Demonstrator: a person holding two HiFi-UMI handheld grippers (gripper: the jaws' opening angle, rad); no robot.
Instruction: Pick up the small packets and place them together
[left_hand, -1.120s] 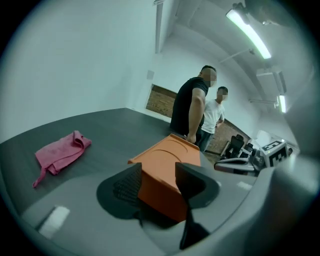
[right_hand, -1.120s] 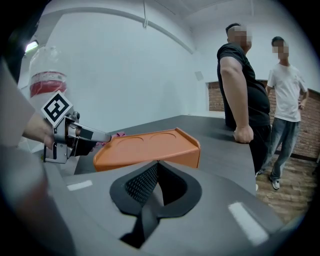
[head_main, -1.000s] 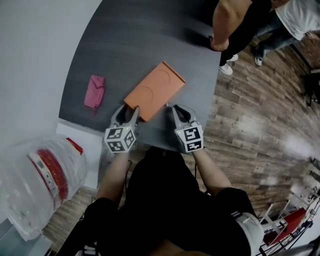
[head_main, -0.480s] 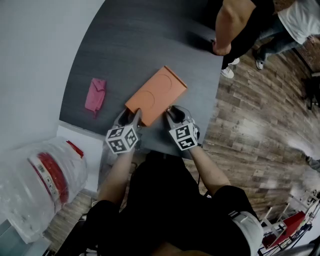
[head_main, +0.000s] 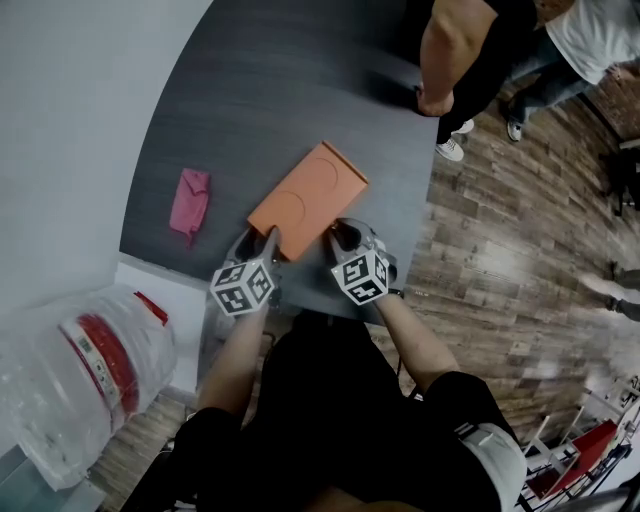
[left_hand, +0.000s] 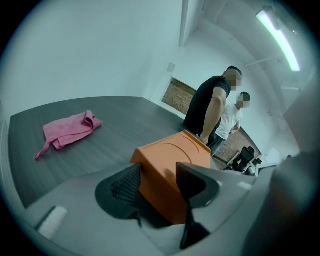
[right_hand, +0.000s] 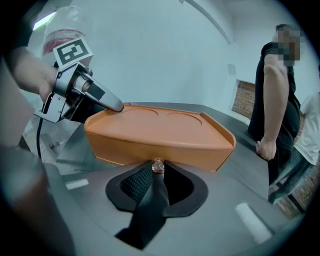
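At the table's (head_main: 250, 90) near edge, my right gripper (head_main: 339, 230) is closing its jaws on a small packet (right_hand: 158, 164), which sits between the tips, right against the orange tray's (right_hand: 160, 127) near side wall. My left gripper (head_main: 266, 238) straddles the tray's neighbouring corner, jaws pressed on it.

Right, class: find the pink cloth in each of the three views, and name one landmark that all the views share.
Head view: the pink cloth lies on the grey table, left of the orange tray.
Left gripper view: the cloth is at the left, on the table, left of the tray.
Right gripper view: not in it.
Shared landmark: the orange tray, which also fills the middle of the right gripper view.
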